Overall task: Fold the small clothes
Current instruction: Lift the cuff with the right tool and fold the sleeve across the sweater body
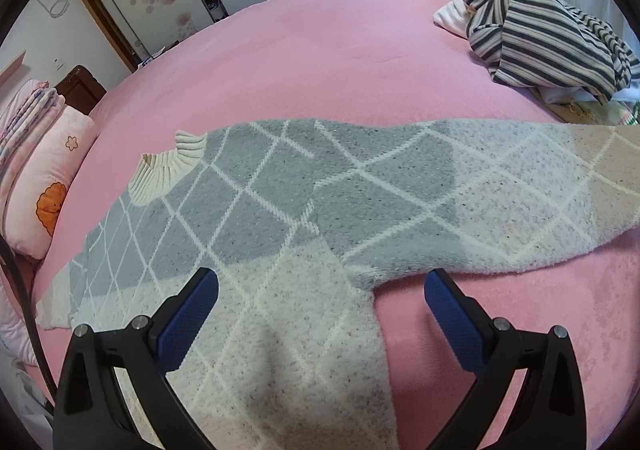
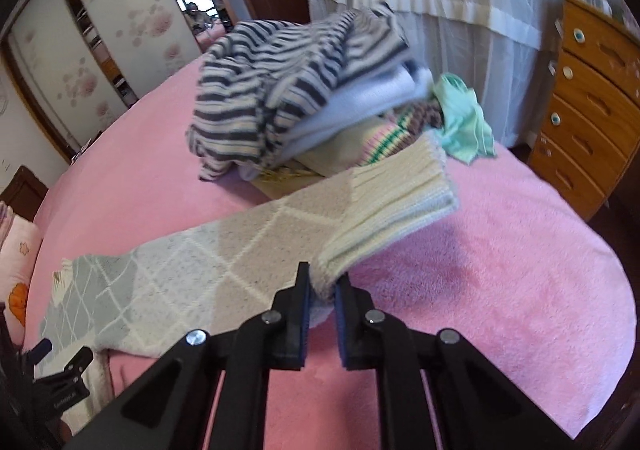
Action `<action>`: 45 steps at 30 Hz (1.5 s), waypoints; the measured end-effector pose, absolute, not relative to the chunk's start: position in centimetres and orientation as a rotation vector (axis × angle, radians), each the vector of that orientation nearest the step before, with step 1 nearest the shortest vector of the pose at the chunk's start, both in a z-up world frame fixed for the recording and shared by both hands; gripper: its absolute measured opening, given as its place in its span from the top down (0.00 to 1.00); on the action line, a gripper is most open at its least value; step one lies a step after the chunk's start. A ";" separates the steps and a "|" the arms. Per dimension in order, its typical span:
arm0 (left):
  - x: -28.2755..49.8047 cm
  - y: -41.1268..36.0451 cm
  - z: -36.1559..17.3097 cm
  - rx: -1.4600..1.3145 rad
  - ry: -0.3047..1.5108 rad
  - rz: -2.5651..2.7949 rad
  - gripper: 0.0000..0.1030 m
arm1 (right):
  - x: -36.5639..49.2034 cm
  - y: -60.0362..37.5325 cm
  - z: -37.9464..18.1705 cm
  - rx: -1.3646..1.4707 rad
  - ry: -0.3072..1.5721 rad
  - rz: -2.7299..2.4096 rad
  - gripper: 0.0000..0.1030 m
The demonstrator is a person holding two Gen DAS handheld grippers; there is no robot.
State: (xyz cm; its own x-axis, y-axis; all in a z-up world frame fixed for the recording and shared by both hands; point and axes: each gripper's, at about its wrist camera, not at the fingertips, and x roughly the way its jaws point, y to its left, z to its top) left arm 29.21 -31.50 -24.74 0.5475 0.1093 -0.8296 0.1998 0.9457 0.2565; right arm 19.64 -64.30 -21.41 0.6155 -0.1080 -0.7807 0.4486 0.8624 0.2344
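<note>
Right gripper [image 2: 322, 290] pinched on the sweater [image 2: 224, 250] sleeve — near its slightly blurred cuff, seemingly — left gripper [image 1: 320, 286] splayed wide above it.

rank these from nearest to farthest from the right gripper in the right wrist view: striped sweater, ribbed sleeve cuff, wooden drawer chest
1. ribbed sleeve cuff: just beyond the right gripper, whose pads pinch the sleeve beside it.
2. striped sweater: on top of the clothes pile, farther up the bed.
3. wooden drawer chest: off the bed, far right.

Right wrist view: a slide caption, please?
Right gripper pinches the checked sweater's sleeve near its ribbed cuff over the pink bed.
</note>
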 end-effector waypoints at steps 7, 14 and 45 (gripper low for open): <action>29.7 -29.3 -23.3 0.294 0.992 -0.016 0.01 | 19.7 -60.2 -16.0 0.349 0.769 -0.233 0.90; 30.0 -28.1 -21.5 0.275 0.966 -0.007 0.01 | 20.2 -54.5 -12.2 0.195 0.716 -0.171 0.90; 27.9 -7.3 -18.7 0.102 0.978 0.136 0.01 | 24.0 -29.7 -15.2 0.037 0.843 0.233 0.90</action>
State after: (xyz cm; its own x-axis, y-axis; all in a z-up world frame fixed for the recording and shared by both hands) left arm 27.87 -7.30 -18.72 0.5516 0.1608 -0.8185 -0.0690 0.9867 0.1474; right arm 23.98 -29.73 -15.19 0.6412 0.2191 -0.7354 -0.1899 0.9739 0.1245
